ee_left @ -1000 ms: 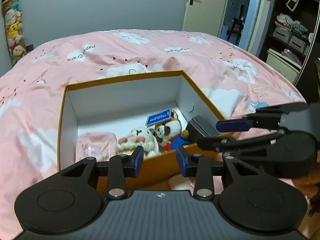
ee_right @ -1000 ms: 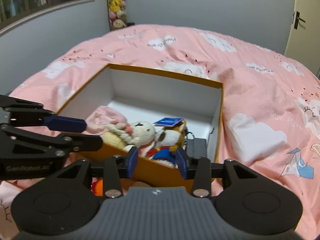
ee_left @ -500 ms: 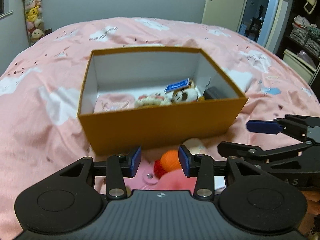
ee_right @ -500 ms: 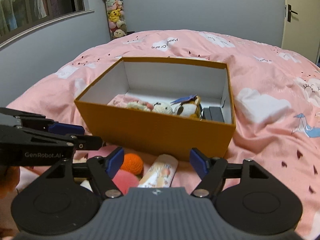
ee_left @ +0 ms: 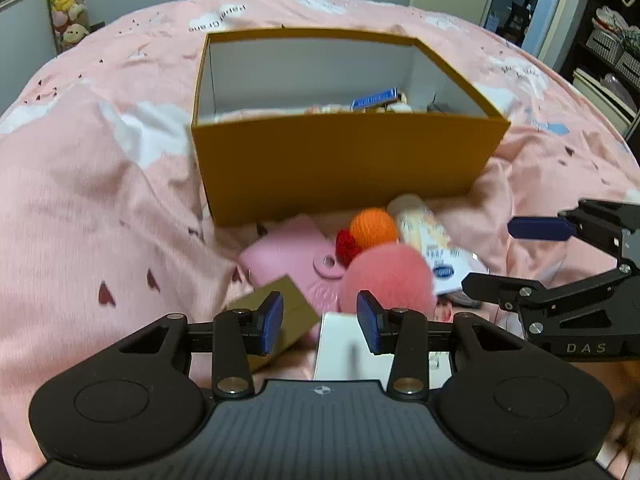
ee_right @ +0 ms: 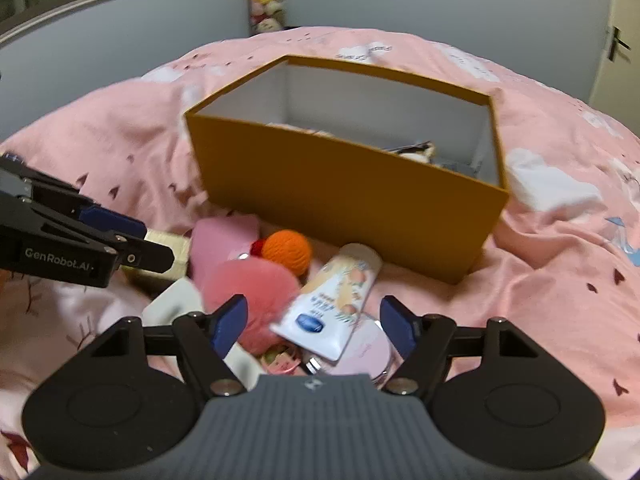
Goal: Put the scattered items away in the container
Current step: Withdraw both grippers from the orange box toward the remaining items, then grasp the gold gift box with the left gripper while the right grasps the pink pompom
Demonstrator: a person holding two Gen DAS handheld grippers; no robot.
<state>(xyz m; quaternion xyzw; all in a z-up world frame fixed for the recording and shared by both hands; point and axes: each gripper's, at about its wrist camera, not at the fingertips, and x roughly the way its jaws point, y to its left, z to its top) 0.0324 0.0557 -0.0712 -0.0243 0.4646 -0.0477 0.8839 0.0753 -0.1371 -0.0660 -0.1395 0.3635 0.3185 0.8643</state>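
An orange box (ee_left: 344, 160) stands on the pink bed, also in the right wrist view (ee_right: 344, 196), with soft toys and a blue card inside. In front of it lie an orange yarn ball (ee_left: 373, 227), a fluffy pink ball (ee_left: 386, 280), a cream tube (ee_right: 336, 300), a pink flat case (ee_left: 288, 258), a brown card (ee_left: 286, 304) and a white box (ee_left: 348, 346). My left gripper (ee_left: 319, 322) is open and empty above the white box. My right gripper (ee_right: 314, 320) is open wide and empty over the tube's lower end.
A round pink compact (ee_right: 364, 354) lies under the tube. The pink duvet (ee_left: 100, 200) is rumpled around the pile. Plush toys hang on the far wall (ee_left: 66, 4). Shelves and a doorway stand at the right (ee_left: 600, 48).
Both grippers have drawn back from over the box and dropped toward the pile in front of it. The right gripper has opened wider.
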